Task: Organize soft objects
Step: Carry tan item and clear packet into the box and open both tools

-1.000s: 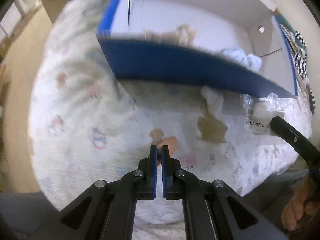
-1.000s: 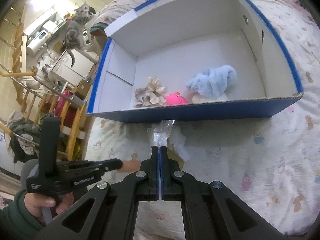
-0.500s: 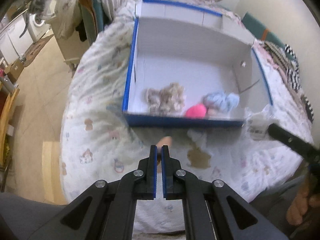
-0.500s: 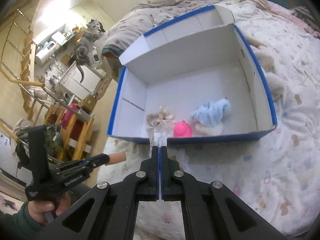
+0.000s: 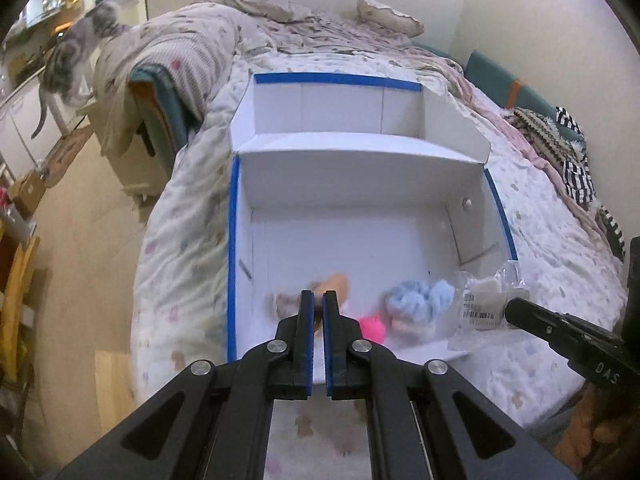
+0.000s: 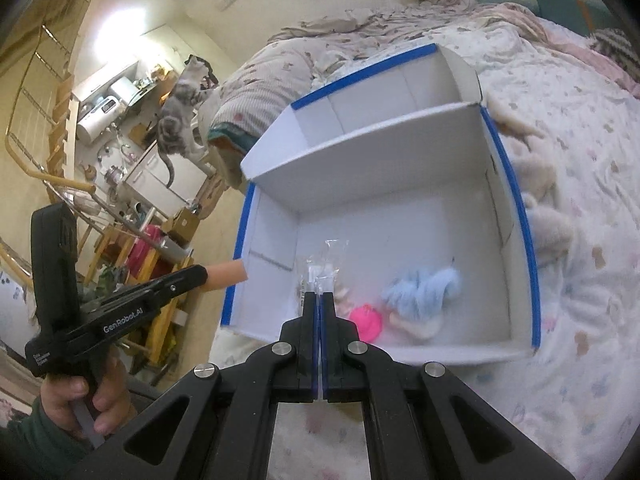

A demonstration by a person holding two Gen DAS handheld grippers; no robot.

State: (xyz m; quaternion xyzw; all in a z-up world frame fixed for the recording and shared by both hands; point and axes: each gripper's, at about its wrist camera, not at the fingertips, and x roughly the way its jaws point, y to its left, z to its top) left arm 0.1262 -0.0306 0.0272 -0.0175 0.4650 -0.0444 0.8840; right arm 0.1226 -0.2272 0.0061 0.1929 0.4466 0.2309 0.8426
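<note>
Item: small clear plastic packet with a barcode label (image 6: 322,270), pinched at its edge by the closed right gripper (image 6: 320,298), hanging over the near wall of the blue-edged white cardboard box (image 5: 232,240) on the patterned bed quilt (image 5: 180,220). Left gripper (image 5: 315,296): clamped on a peach-coloured soft piece (image 6: 224,274), at the box's left rim. Inside: pale blue fluffy cloth (image 6: 424,290), pink round toy (image 6: 366,320). Risks: slick film may slip from the thin pinch; a release short of the wall would drop either piece onto the quilt.

Matt cardboard box (image 5: 360,176), fluffy blue cloth (image 5: 420,298)
</note>
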